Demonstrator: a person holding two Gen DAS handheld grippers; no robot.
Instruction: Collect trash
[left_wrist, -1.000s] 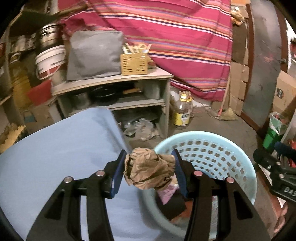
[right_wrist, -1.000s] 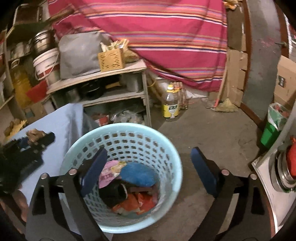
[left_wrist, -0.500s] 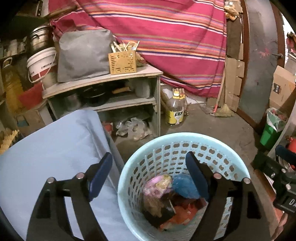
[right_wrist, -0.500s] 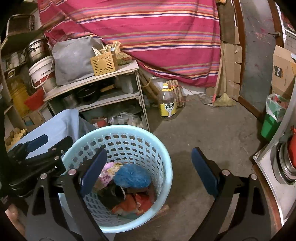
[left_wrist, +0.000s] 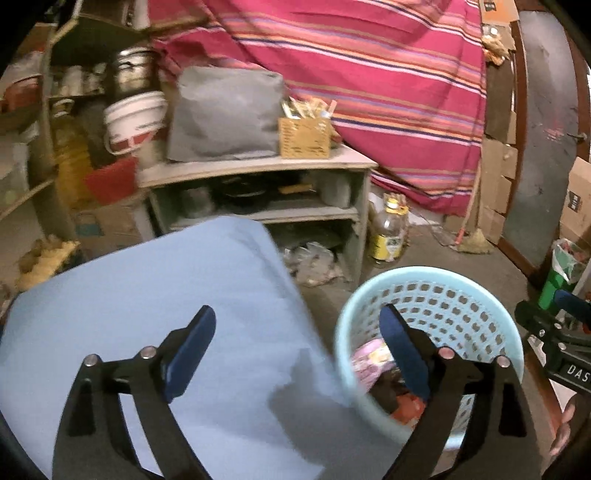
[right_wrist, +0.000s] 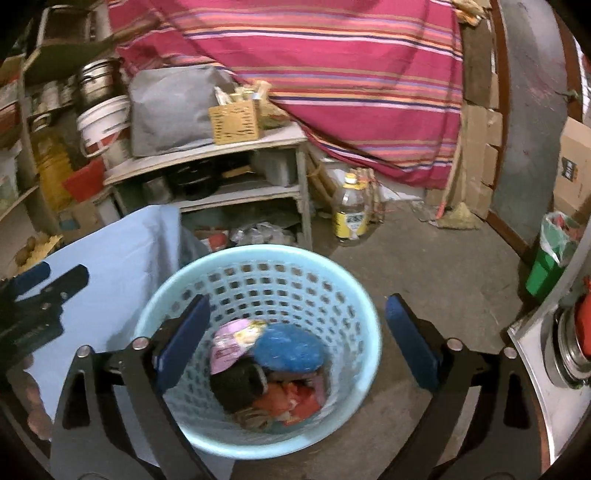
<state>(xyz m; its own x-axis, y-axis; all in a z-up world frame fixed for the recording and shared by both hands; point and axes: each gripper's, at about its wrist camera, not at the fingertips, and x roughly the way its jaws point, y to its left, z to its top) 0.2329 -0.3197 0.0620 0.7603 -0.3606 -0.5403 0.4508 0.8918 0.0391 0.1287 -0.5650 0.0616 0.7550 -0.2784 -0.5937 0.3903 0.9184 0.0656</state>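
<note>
While your left gripper (left_wrist: 297, 345) hangs over the blue cloth (left_wrist: 155, 295), its two blue pads have just been spreading apart, and nothing sits between them. Its right pad shows in front of the rim of the basket (left_wrist: 436, 275), and its left pad is over the cloth.

Your right gripper (right_wrist: 297, 341) is above the basket, pointing down into it. Its pads have also just been opening wider, and it holds nothing.

Look at the basket through your right camera. It is round, light blue, and full of little square holes. It stands on the grey floor, just beside the hanging edge of the cloth. The trash (right_wrist: 273, 373) lies in a heap at the bottom. You can see a pink and white wrapper (right_wrist: 236, 343) on top, a fuzzy blue lump (right_wrist: 291, 349) touching it, something dark (right_wrist: 238, 380) below the wrapper, and red scraps (right_wrist: 295, 398) next to that. A crumpled brown bit (right_wrist: 255, 417) lies at the near side of the heap.

Behind the basket stands a shelf (right_wrist: 207, 151) with a yellow box (right_wrist: 234, 122) and a grey bag (right_wrist: 170, 107) on top. A bottle (right_wrist: 349, 214) with a yellow label stands on the floor near the shelf.
</note>
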